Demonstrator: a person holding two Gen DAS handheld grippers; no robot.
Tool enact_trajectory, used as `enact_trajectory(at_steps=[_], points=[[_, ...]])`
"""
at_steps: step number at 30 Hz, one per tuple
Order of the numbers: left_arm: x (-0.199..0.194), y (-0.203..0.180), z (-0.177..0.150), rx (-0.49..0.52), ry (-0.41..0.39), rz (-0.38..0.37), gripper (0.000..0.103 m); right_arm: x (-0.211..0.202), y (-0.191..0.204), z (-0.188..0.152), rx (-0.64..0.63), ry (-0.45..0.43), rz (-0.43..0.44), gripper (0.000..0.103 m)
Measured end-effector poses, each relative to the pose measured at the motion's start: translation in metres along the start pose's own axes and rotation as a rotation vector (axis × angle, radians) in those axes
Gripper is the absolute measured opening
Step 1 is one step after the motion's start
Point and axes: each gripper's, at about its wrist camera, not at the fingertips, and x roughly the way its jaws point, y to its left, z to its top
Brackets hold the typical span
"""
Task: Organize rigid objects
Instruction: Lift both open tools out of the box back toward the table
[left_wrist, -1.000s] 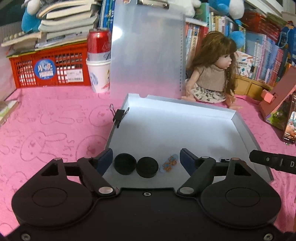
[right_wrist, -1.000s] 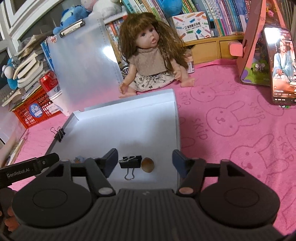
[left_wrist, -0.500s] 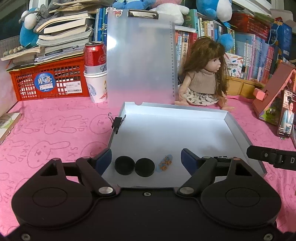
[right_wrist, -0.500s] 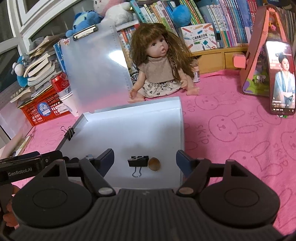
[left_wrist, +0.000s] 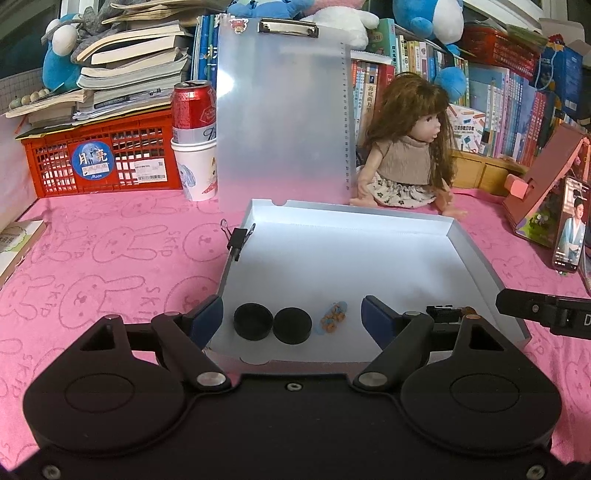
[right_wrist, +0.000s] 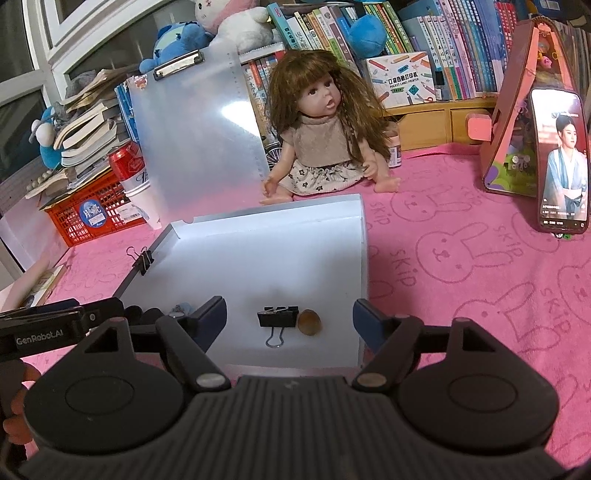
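Both pairs of jaws stand spread with nothing between the pads. The left gripper (left_wrist: 291, 314) hangs over two black caps (left_wrist: 272, 326) and a small charm (left_wrist: 332, 318) at the near left of the white tray (left_wrist: 476, 254); the right gripper (right_wrist: 289, 314) frames a binder clip (right_wrist: 277, 318) and a brown nut (right_wrist: 309, 322) at the tray's near right. Best to come down on one piece only, pads either side, clear of its neighbour. Compared with a second ago, both views show more of the far bookshelf, while the pieces lie as before
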Motion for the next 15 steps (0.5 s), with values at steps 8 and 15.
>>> enact_trajectory(at_steps=[8, 15], points=[[-0.004, 0.0, -0.004, -0.001, 0.001, -0.005, 0.081, -0.002, 0.0, -0.002, -0.002, -0.003, 0.003, 0.085], [-0.012, 0.004, -0.011, -0.002, 0.0, -0.011, 0.081, -0.008, 0.0, -0.009, -0.029, -0.008, -0.001, 0.086]])
